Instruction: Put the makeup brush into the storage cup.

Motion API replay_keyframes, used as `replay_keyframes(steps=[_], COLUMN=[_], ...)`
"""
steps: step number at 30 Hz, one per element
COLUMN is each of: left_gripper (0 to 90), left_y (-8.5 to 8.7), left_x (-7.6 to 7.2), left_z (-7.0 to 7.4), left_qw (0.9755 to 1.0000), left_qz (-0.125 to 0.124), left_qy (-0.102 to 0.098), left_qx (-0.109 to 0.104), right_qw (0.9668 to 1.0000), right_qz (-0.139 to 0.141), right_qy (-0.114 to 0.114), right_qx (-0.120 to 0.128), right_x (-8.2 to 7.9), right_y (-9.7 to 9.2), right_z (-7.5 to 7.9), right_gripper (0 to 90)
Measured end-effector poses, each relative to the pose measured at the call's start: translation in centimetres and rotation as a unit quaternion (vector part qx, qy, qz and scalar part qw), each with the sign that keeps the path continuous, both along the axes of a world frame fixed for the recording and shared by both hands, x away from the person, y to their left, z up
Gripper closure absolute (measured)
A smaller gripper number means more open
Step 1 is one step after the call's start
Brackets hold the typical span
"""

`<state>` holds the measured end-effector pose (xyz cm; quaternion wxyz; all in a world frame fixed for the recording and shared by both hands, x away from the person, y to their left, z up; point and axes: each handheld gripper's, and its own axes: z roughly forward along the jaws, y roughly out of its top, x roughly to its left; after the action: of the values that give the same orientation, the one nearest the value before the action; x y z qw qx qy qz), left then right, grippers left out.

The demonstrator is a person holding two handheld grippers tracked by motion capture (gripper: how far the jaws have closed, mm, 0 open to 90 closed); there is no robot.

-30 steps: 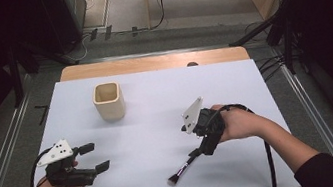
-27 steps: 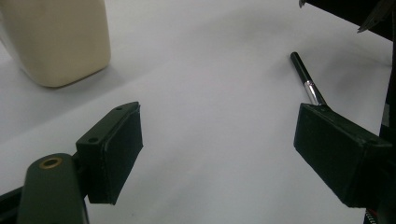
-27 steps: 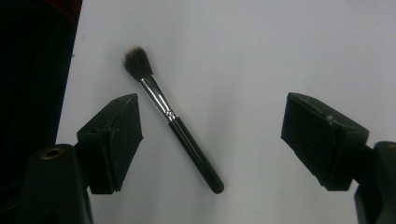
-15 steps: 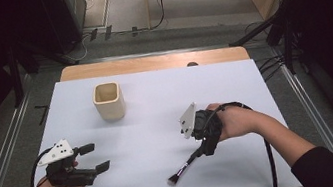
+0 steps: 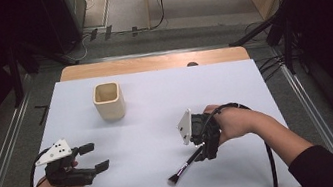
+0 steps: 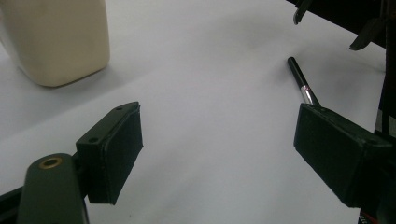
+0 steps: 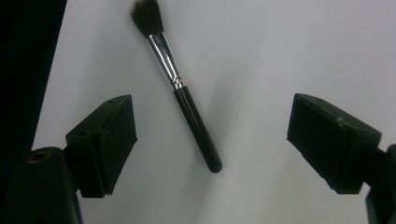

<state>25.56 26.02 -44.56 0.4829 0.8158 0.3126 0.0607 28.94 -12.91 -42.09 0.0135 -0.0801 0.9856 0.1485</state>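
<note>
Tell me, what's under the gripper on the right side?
A black makeup brush lies on the white table below the right gripper, between its open jaws, untouched.

A table [image 5: 229, 53] with a wooden top, seen as a bare strip along its far edge, carries a white sheet [image 5: 155, 100] that covers nearly all of it. On the sheet, a cream square-mouthed cup [image 5: 108, 101] stands upright in the upper left of centre. A black-handled makeup brush [image 5: 184, 165] lies flat at lower centre, bristles toward the near edge.
</note>
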Motion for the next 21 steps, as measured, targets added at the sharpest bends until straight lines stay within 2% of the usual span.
replay_keyframes(steps=[2,5,8,15,21], left_gripper=[16.3,16.3,16.3,16.3,16.3], left_y=[-0.03,-0.08,-0.08,-0.10,-0.09], left_x=[0.00,0.02,0.10,0.12,0.12], left_z=[-0.02,-0.09,-0.22,-0.23,-0.23], left_qw=[1.0000,1.0000,0.9999,0.9999,0.9999], left_qz=[-0.002,0.001,0.002,0.002,0.002], left_qy=[0.001,0.004,0.011,0.011,0.011], left_qx=[0.002,0.008,0.010,0.010,0.009], right_qw=[0.9999,0.9999,0.9995,0.9983,0.9977], right_qz=[0.014,0.017,0.030,0.055,0.063], right_qy=[-0.001,0.000,-0.009,-0.020,-0.013], right_qx=[0.001,0.000,0.002,-0.005,-0.019], right_x=[0.01,-0.07,-0.05,-0.22,-0.08], right_y=[0.02,0.05,0.14,0.32,0.56], right_z=[0.02,0.03,-0.16,-0.56,-0.95], right_gripper=[18.0,17.6,17.3,20.8,23.0])
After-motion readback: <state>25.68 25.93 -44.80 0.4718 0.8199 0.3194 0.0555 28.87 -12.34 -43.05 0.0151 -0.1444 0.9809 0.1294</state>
